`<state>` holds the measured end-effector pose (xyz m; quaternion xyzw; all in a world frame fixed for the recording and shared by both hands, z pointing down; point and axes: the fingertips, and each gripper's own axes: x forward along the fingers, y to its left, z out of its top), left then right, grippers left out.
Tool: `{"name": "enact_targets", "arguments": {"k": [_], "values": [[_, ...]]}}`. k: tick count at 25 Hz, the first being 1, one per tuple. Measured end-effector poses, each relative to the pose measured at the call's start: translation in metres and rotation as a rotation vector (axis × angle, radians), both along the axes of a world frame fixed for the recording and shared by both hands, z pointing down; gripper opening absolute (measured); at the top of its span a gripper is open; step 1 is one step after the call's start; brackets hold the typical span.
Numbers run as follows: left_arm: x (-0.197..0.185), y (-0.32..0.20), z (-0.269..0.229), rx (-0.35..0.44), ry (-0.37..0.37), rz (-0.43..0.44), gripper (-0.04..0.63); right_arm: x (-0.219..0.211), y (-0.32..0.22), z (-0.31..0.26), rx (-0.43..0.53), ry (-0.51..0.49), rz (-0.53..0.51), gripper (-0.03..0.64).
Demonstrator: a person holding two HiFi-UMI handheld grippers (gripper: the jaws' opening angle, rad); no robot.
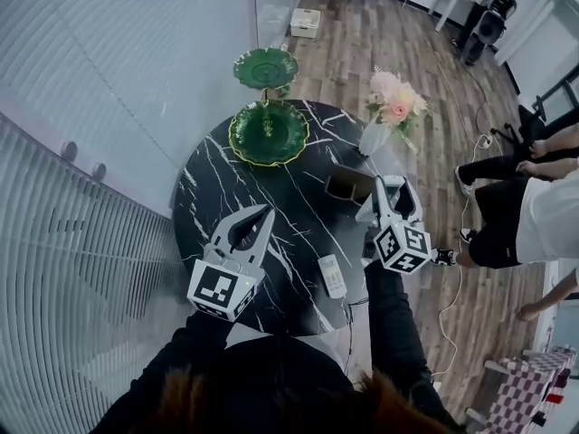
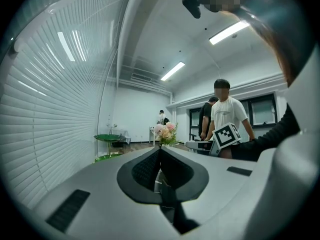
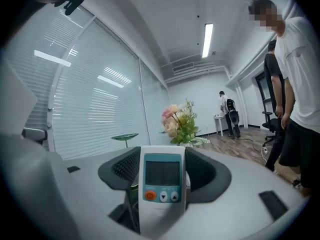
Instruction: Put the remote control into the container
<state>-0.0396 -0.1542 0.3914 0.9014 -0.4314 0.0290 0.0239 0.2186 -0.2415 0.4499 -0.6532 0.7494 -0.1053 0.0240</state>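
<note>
The right gripper (image 3: 163, 159) is pinched on the remote control (image 3: 162, 184). Its ribbed pads press the two long edges, so the screen and buttons face back toward its camera and the body runs lengthwise along the jaws. I judge this hold suits lowering the remote end-first into an opening. From above, the dark open-topped container (image 1: 347, 184) sits just to the left of this gripper's tips, over the black marble table (image 1: 208, 188), so the drop looks close at hand, with a small sideways shift left to make. The left gripper (image 1: 267, 212) has its jaws pressed together on nothing. It hangs well to the container's left, probably to keep clear of the approach. A second white remote (image 1: 332, 276) lies flat on the table behind the right gripper's tips, beside its marker cube. A vase of flowers (image 1: 393, 107) stands farther ahead of that gripper.
</note>
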Motion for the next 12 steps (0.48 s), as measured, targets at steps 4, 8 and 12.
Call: {"name": "enact_targets", "arguments": {"k": [4, 8, 12], "values": [[-0.004, -0.002, -0.006, -0.002, -0.002, 0.003, 0.008, 0.011, -0.017, -0.002, 0.035, -0.020, 0.087, 0.272], [-0.005, -0.002, -0.013, 0.000, -0.007, 0.016, 0.008, 0.024, -0.029, -0.001, 0.070, -0.024, 0.161, 0.272], [-0.006, -0.003, -0.010, -0.012, -0.018, 0.022, 0.008, 0.040, -0.034, 0.010, 0.089, -0.085, 0.249, 0.272]]}}
